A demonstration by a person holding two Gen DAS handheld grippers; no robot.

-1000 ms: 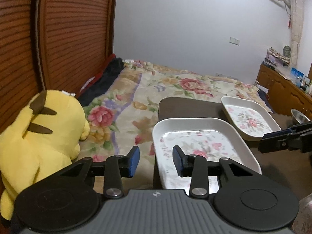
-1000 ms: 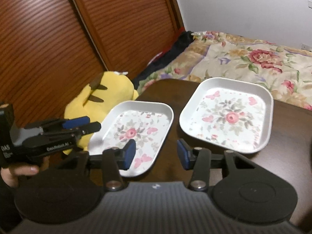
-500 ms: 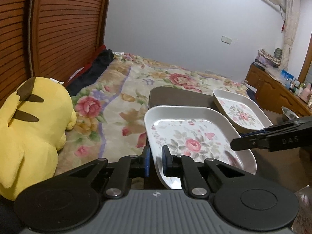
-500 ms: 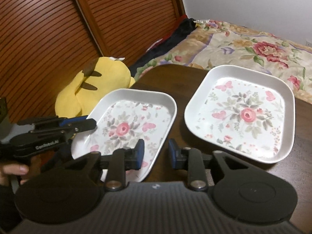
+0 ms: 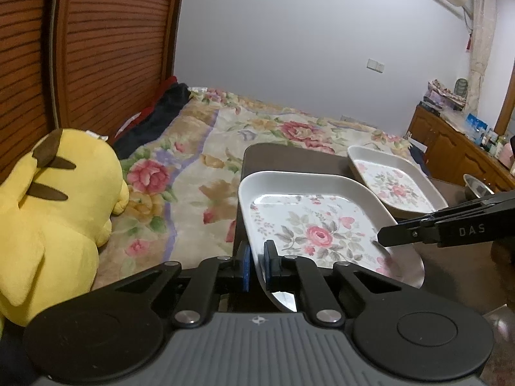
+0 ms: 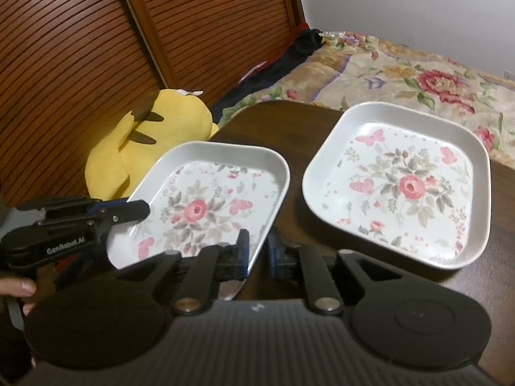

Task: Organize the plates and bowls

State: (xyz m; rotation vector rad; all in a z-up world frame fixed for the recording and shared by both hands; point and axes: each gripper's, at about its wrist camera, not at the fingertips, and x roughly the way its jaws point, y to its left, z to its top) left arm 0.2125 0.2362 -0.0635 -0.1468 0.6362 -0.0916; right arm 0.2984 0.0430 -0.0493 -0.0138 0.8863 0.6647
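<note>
Plates are the matter here, two square white ones with a rose print and raised rims, both lying on a dark wooden table

From the left wrist view, the near plate (image 5: 309, 225) is seen at the table's left edge, its near-left rim overhanging a little. The left gripper (image 5: 257, 265) is pinched on that rim, one blue pad outside the wall and one inside; its jaws have just been closing onto it. The right gripper (image 5: 444, 230) is seen reaching in across the plate's opposite rim. The far plate (image 5: 396, 180) sits toward the table's far right, with a metal bowl (image 5: 476, 186) partly cut off beyond it. Beside the table (image 5: 289, 157) a flowered bedspread (image 5: 199, 167) and a yellow plush toy (image 5: 54, 206) are seen, with slatted wooden doors (image 5: 106, 48) behind

From the right wrist view, the near plate (image 6: 209, 202) is clamped at its near-right rim by the right gripper (image 6: 257, 252), whose jaws have likewise just been closing on it. The left gripper (image 6: 128, 209) is seen gripping the opposite rim, a hand (image 6: 16, 289) behind it. The far plate (image 6: 402, 186) lies just beside, apart from the first, near the table's (image 6: 289, 122) far edge

The plate is judged stiff, glazed and slippery, probably breakable, and light enough for a rim hold. A grip on two opposite rims should keep it level; a glossy wall could slip if tilted
</note>
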